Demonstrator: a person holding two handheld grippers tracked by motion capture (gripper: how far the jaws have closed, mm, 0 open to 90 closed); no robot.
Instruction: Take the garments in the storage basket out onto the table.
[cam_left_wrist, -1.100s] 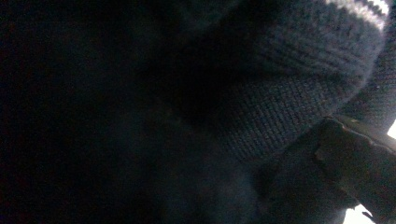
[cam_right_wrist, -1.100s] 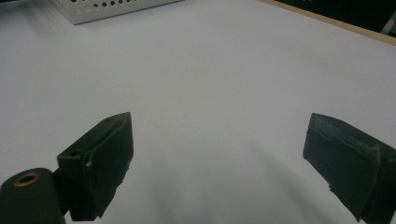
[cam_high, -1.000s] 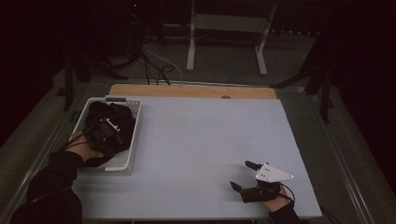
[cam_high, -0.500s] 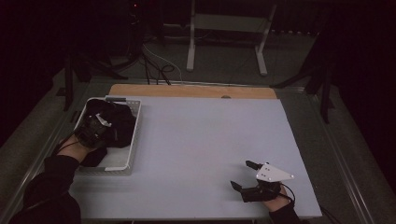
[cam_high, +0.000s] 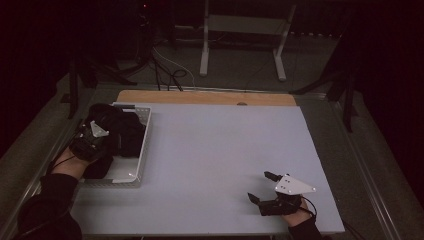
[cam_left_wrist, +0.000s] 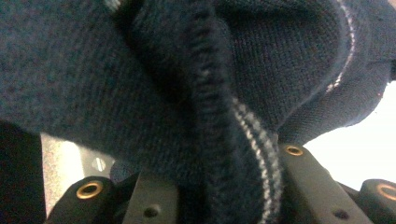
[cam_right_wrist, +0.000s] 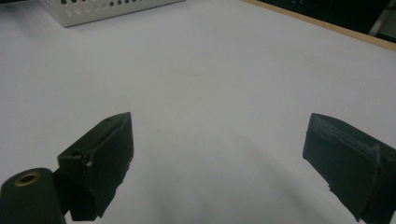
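Observation:
A white perforated basket (cam_high: 142, 150) stands at the table's left and holds a dark knitted garment (cam_high: 125, 135). My left gripper (cam_high: 95, 132) is down in the basket on that garment. In the left gripper view, navy knit with a pale stripe (cam_left_wrist: 140, 70) is bunched between the jaws of the left gripper (cam_left_wrist: 224, 186), which is shut on it. My right gripper (cam_high: 260, 186) rests near the front right of the white table (cam_high: 215, 145). Its jaws are wide apart in the right gripper view, and the right gripper (cam_right_wrist: 219, 140) holds nothing.
A wooden strip (cam_high: 205, 97) runs along the table's far edge. Behind it are a metal stand (cam_high: 240, 45) and cables on the floor. The basket's corner (cam_right_wrist: 93, 9) shows far off at the top left of the right gripper view.
My left hand has shifted a little toward the basket's left and far side, staying in the dark garment. The right gripper has not moved.

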